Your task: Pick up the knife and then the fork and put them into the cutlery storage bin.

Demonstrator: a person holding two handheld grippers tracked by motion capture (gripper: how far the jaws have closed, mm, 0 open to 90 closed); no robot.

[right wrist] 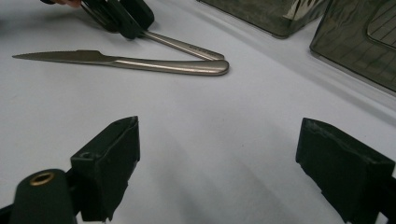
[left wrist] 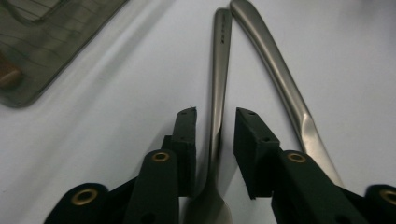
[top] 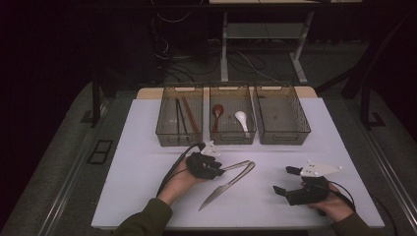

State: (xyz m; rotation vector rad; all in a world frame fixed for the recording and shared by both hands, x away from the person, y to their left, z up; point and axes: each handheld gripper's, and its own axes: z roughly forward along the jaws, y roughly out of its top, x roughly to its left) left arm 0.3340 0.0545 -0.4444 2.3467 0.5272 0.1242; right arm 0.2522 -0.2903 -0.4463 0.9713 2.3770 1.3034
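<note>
Left gripper view | left claw (left wrist: pixel 214 122) slightly parted, astride slim steel handle (left wrist: pixel 219 79) (perhaps untouched)

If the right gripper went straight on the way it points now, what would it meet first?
Probably the knife. The right gripper, jaws wide open over bare table, faces the knife's handle end, where a second utensil handle meets it. Depth is hard to judge.

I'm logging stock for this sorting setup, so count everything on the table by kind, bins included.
Bins: 3
Spoons: 2, a brown spoon and a white spoon
Chopstick sets: 2, dark chopsticks and brown chopsticks; single sticks are too fine to count
Knife: 1
Steel utensil, head hidden: 1
Total: 9
</note>
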